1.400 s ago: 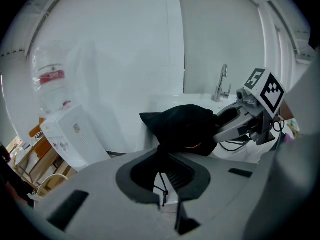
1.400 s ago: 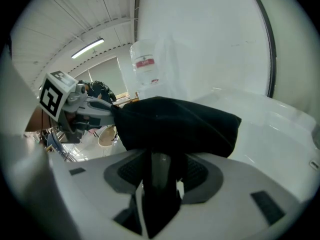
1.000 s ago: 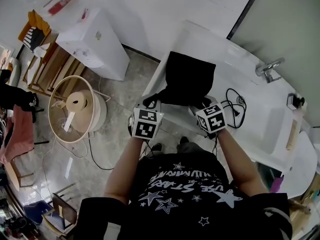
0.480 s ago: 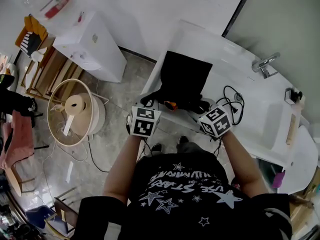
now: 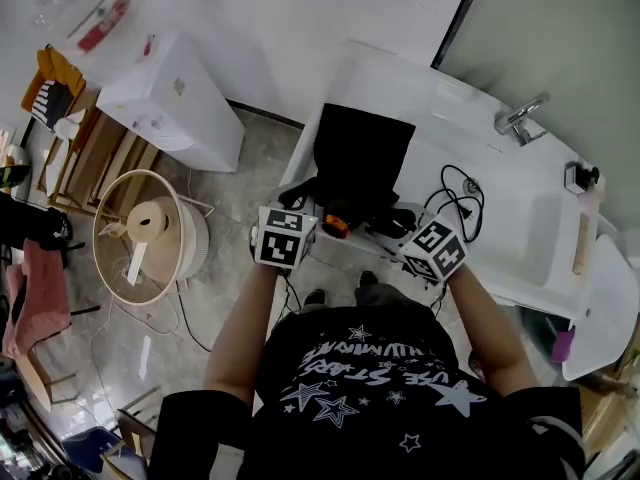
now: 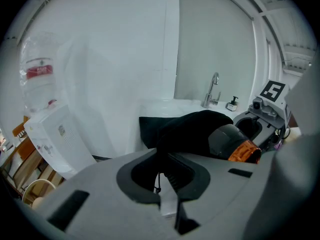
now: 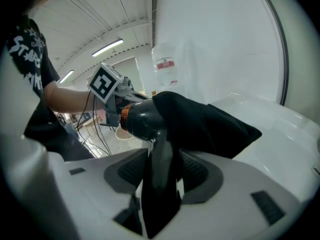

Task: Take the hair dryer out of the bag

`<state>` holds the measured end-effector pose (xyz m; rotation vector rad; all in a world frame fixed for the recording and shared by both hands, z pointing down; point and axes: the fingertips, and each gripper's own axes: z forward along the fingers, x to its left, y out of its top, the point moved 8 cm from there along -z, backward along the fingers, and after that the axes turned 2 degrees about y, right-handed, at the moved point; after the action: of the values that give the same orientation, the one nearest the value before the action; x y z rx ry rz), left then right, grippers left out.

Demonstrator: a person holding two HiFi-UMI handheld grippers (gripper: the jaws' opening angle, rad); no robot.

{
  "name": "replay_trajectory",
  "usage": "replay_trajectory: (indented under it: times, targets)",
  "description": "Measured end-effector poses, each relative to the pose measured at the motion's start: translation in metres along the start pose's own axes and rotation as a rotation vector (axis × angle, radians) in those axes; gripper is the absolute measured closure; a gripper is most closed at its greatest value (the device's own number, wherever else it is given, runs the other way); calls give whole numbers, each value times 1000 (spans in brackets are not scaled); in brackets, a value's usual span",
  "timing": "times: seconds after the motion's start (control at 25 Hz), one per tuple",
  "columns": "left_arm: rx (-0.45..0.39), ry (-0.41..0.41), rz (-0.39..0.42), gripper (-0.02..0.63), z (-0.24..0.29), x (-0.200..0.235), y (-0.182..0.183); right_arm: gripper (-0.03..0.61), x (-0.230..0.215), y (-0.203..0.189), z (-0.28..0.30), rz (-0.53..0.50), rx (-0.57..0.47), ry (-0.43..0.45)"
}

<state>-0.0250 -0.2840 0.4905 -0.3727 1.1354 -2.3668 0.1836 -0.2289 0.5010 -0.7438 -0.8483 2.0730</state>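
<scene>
Left gripper view: left gripper [image 6: 162,165] pinched shut on bag [image 6: 185,129] edge
Right gripper view: right gripper [image 7: 161,165] clamped on dryer [image 7: 142,118] handle

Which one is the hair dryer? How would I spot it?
Find the long white counter with the tap; a black bag lies at its left end. The hair dryer pokes from that bag's mouth, its handle gripped in the right gripper's jaws. Alone there, it is glossy and dark with an orange ring.
</scene>
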Motion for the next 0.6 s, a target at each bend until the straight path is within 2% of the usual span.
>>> replay_trajectory:
  times: [0.6]
  targets:
    - [-3, -61, 4, 584, 14, 8, 8, 382, 35, -1, -14, -27, -25, 18]
